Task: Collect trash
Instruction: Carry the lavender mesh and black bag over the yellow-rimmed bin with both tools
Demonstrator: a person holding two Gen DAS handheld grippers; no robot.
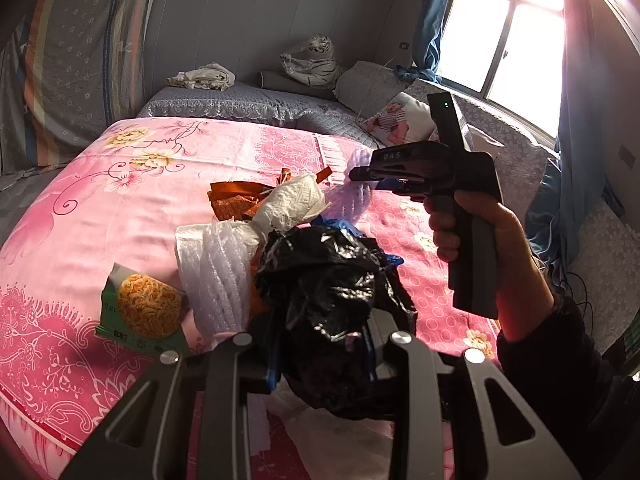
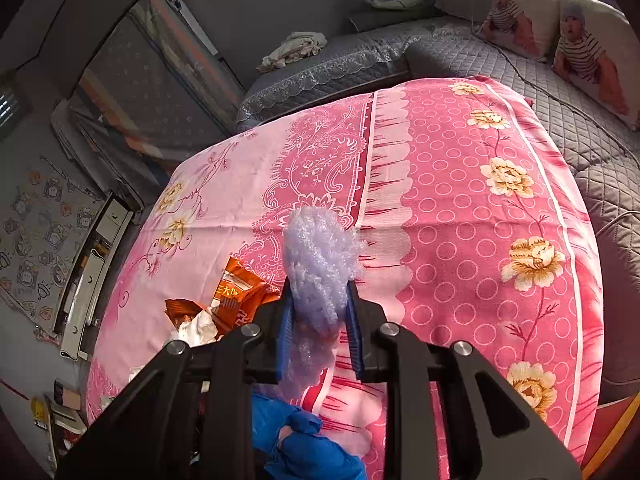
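Trash lies heaped on a pink floral bedsheet [image 1: 120, 220]. My left gripper [image 1: 324, 360] is shut on a crumpled black plastic bag [image 1: 328, 280], held just above the sheet. Around it lie white foam netting [image 1: 216, 276], a white paper towel [image 1: 292, 200], orange snack wrappers [image 1: 232, 200] and a green noodle packet [image 1: 140, 308]. My right gripper [image 2: 320, 320] is shut on a wad of clear bubble wrap [image 2: 320, 256], lifted off the sheet [image 2: 460, 216]. An orange wrapper [image 2: 236, 296] and blue plastic [image 2: 304, 440] lie below it. In the left wrist view the right gripper [image 1: 360, 174] hovers beyond the pile.
A hand [image 1: 480, 232] in a dark sleeve holds the right gripper. Grey quilted bedding [image 1: 248, 100] runs behind the pink sheet, with printed cushions [image 2: 580, 52], a plush tiger [image 1: 316, 60] and folded cloth [image 1: 204, 76]. A window [image 1: 500, 28] with blue curtains is at right.
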